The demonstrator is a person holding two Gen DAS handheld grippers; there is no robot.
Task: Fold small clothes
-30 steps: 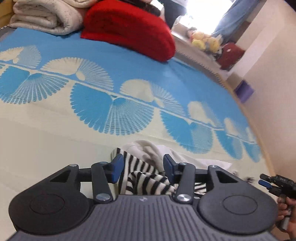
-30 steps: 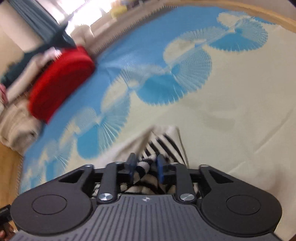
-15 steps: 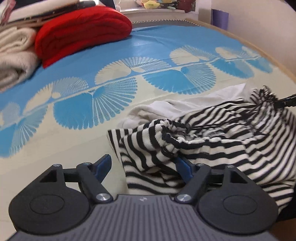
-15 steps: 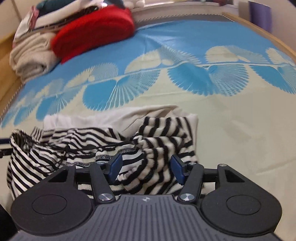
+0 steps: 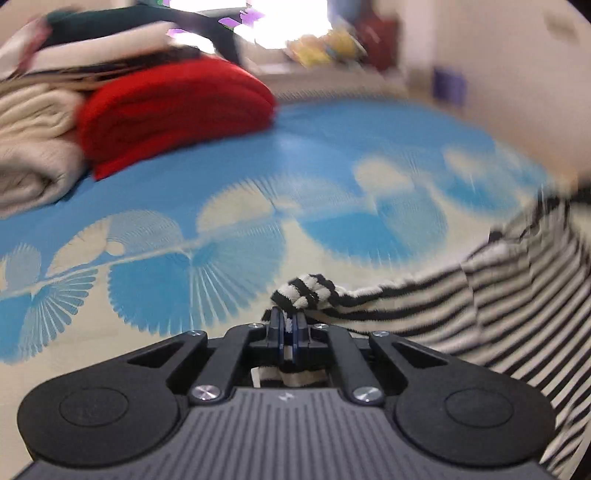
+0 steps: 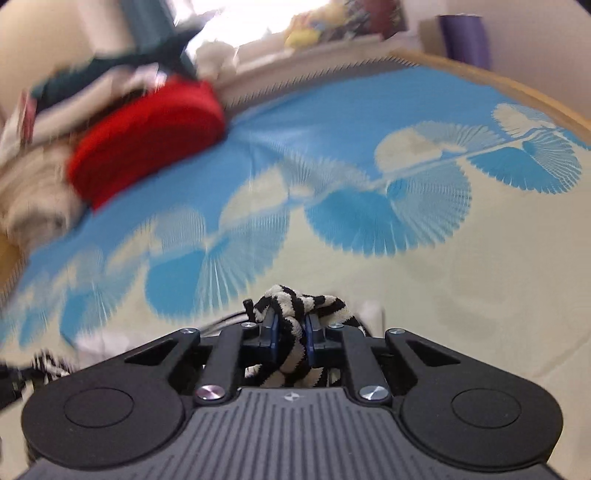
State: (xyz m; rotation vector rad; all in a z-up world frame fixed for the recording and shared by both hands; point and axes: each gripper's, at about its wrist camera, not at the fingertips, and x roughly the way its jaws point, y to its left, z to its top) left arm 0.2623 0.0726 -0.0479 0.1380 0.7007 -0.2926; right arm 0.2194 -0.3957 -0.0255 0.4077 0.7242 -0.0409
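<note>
I am working in a home, most likely a bedroom. Under me spreads a blue and cream woven mat printed with fan shapes [image 6: 369, 221], edged on its far right by a wooden frame [image 6: 517, 88]. At the mat's far left corner sits a folded red knitted blanket [image 5: 173, 114], with a rolled cream blanket [image 5: 33, 147] touching its left side and more folded fabrics piled behind. Beyond the mat, a bright window ledge carries blurred yellow soft toys [image 6: 306, 29], and a purple bin [image 6: 465, 37] stands near the mat's far right corner.
</note>
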